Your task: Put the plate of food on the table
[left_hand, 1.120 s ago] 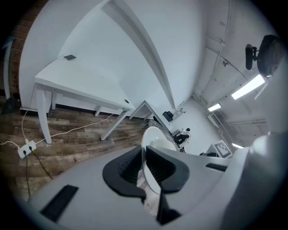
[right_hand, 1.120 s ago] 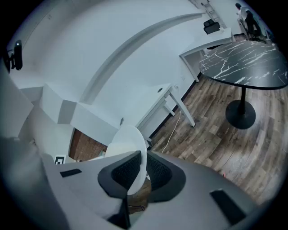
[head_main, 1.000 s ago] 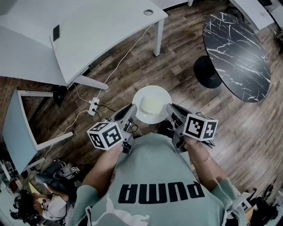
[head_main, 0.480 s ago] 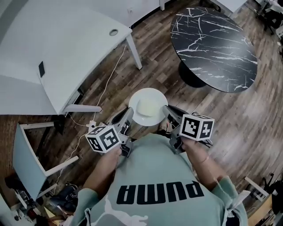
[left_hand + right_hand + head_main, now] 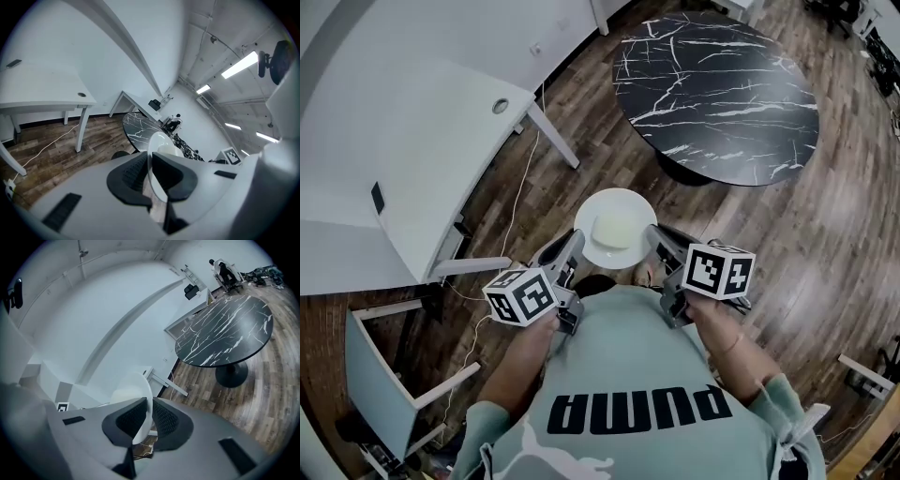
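Observation:
A round white plate [image 5: 616, 227] with a pale lump of food [image 5: 612, 232] on it is held level above the wooden floor. My left gripper [image 5: 573, 249] is shut on its left rim and my right gripper [image 5: 653, 240] is shut on its right rim. In the left gripper view the plate [image 5: 157, 161] stands edge-on between the dark pads [image 5: 133, 174]. The right gripper view shows the plate [image 5: 136, 404] pinched the same way. The round black marble table [image 5: 715, 97] stands ahead and to the right, also seen as the marble table [image 5: 224, 330] in the right gripper view.
A white desk [image 5: 389, 159] with slanted legs fills the upper left, with a cable [image 5: 514, 220] trailing on the floor beside it. A light blue panel [image 5: 370, 370] stands at the lower left. Wooden floor [image 5: 825, 234] lies open to the right.
The view has swung so the marble table now sits nearer the middle and closer to the plate. The white desk has slid left. Both grippers keep their hold on the plate.

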Demonstrator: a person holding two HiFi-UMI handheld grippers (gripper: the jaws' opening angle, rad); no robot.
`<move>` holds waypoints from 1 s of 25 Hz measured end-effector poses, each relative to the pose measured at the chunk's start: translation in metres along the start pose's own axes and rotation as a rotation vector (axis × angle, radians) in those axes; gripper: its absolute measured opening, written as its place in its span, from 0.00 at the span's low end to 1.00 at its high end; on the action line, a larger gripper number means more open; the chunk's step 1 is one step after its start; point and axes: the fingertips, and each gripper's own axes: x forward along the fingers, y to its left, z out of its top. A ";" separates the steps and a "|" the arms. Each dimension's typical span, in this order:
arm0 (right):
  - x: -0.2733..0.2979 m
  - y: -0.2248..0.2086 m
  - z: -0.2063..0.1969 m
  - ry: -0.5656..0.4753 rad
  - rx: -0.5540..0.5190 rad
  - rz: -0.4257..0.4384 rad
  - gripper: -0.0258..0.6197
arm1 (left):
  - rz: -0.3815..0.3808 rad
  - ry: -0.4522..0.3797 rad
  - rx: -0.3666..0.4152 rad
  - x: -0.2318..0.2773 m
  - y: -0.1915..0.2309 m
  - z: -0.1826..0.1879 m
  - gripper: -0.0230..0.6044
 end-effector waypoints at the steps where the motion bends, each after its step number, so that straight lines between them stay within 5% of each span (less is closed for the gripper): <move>1: -0.003 -0.004 0.001 -0.009 0.008 -0.006 0.11 | -0.005 0.008 0.006 0.004 -0.003 0.000 0.09; 25: -0.039 -0.098 0.084 -0.252 0.222 -0.250 0.11 | -0.255 0.297 0.118 0.164 -0.055 0.029 0.09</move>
